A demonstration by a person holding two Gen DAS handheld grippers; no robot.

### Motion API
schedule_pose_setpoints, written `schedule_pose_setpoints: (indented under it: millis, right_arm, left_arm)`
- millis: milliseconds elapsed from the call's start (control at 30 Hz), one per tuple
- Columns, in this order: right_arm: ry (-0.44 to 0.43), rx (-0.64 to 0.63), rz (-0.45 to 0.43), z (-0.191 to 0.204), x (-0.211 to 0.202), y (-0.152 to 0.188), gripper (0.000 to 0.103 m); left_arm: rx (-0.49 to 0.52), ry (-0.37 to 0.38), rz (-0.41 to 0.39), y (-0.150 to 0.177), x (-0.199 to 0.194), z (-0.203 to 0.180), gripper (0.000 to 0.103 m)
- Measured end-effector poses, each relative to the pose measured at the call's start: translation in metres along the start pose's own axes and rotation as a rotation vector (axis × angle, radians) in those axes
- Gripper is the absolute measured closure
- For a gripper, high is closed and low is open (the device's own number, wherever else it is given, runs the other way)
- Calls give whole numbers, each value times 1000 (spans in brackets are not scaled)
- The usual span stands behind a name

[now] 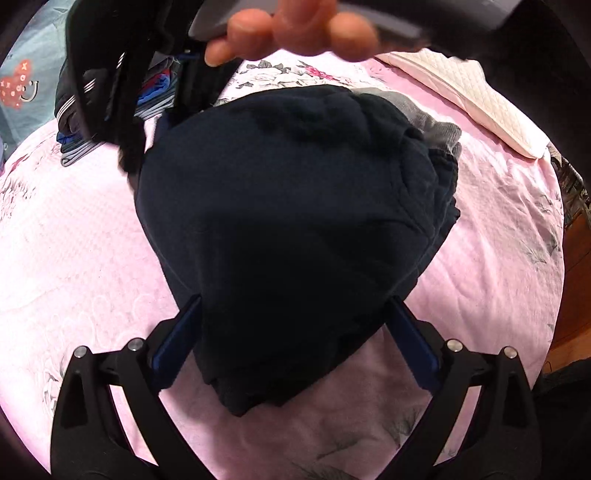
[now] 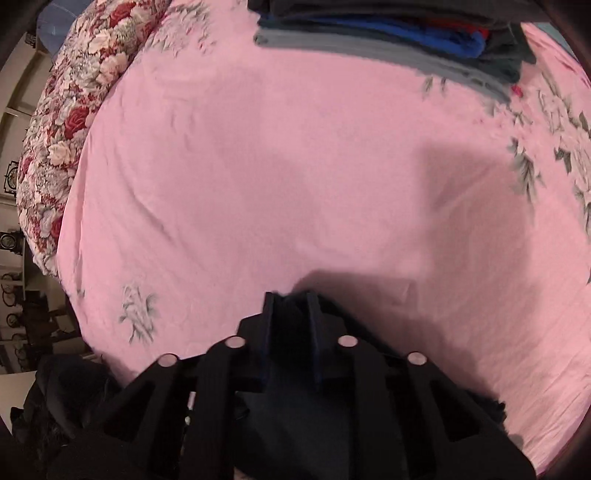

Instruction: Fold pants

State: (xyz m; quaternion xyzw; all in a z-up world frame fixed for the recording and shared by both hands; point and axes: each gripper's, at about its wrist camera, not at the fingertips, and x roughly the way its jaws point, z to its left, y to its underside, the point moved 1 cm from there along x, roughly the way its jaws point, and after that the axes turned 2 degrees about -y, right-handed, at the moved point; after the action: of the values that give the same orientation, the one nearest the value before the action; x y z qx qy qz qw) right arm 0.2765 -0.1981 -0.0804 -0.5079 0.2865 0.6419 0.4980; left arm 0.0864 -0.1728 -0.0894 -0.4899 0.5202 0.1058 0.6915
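Dark navy pants [image 1: 288,221] lie bunched and partly folded on the pink bed sheet [image 1: 74,240]. My left gripper [image 1: 293,306] is open, its blue-padded fingers [image 1: 177,339] on either side of the near end of the pants. The person's hand with my right gripper shows blurred at the top of the left wrist view [image 1: 295,33], holding up dark cloth [image 1: 110,81]. In the right wrist view my right gripper [image 2: 291,295] is shut on dark pants fabric [image 2: 295,413] that hangs below it over the sheet [image 2: 258,166].
A stack of folded clothes [image 2: 406,33] lies at the far side of the bed, also seen in the left wrist view [image 1: 159,96]. A floral quilt [image 2: 62,129] is at the left. A white quilted pillow [image 1: 472,99] lies at the right. The bed edge is at the right [image 1: 561,258].
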Motion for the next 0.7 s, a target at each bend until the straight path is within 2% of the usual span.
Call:
schedule_pose_setpoints:
  millis: [67, 133, 167, 233, 300, 333, 400, 433, 500, 533, 567, 600, 633, 667, 700]
  right_arm:
    - [32, 1, -52, -7, -6, -1, 103]
    - [121, 37, -106, -23, -7, -2, 103]
    - [95, 57, -104, -28, -6, 0, 103]
    - [50, 18, -141, -21, -17, 8, 103]
    - [-51, -56, -206, 1, -42, 18, 103]
    - [-76, -103, -209, 14, -49, 21, 103]
    - [-78, -155, -151, 33, -44, 28, 102]
    - [-25, -134, -87, 31, -29, 28, 102]
    - [38, -52, -34, 7, -6, 25, 103]
    - [10, -26, -40, -3, -3, 23, 103]
    - [18, -12, -86, -10, -11, 22, 103]
    - [81, -8, -141, -13, -24, 24, 98]
    - [106, 13, -194, -19, -41, 29, 98]
    - [62, 34, -246, -23, -62, 40, 98]
    - [28, 25, -289, -23, -80, 56, 89]
  left_arm:
    - [-1, 4, -1, 1, -1, 0, 5]
    - [-1, 8, -1, 1, -1, 0, 4]
    - [-3, 9, -5, 1, -2, 1, 4]
    - [-17, 21, -21, 0, -4, 2, 4]
    - [-25, 23, -22, 0, -4, 4, 4]
    - [-16, 12, -19, 0, -4, 2, 4]
    - [1, -7, -16, 0, -4, -2, 4]
    - [2, -10, -15, 0, -4, -2, 4]
    - [-6, -6, -13, -1, -2, -2, 4]
    - [-17, 2, -11, -1, -2, 0, 4]
    - [-33, 18, -16, 0, -5, 3, 4]
    - [-44, 33, -28, 1, -8, 5, 4]
    - [-57, 44, -49, 1, -14, 9, 4]
    - [-69, 45, -88, 1, -25, 13, 4]
    - [-77, 50, -128, 1, -36, 16, 4]
